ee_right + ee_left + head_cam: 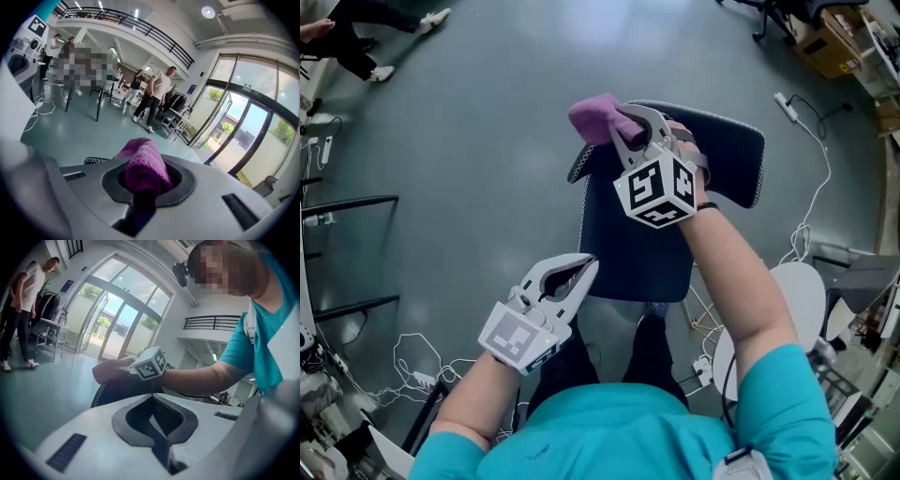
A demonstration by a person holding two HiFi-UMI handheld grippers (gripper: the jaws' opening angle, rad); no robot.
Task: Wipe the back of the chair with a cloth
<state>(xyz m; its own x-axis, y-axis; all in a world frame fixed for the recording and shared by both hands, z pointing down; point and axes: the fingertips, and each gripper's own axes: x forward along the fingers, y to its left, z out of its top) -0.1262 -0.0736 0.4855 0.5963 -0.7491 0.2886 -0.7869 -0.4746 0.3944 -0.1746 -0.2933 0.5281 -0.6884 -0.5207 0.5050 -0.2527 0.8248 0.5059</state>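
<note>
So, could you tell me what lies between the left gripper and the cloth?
In the head view, only the dark chair lies between the left gripper and the cloth.

Fuzzy purple terry cloth point(143, 166); matt mesh-edged chair back point(722, 155).

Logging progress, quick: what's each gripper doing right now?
Left gripper: shut, empty.
Right gripper: shut on the purple cloth.

Chair point(633, 248) in front of the person, cloth point(592, 118) in the right gripper point(626, 122) at the left end of its back, left gripper point(583, 273) nearer, beside the seat's left edge.
</note>
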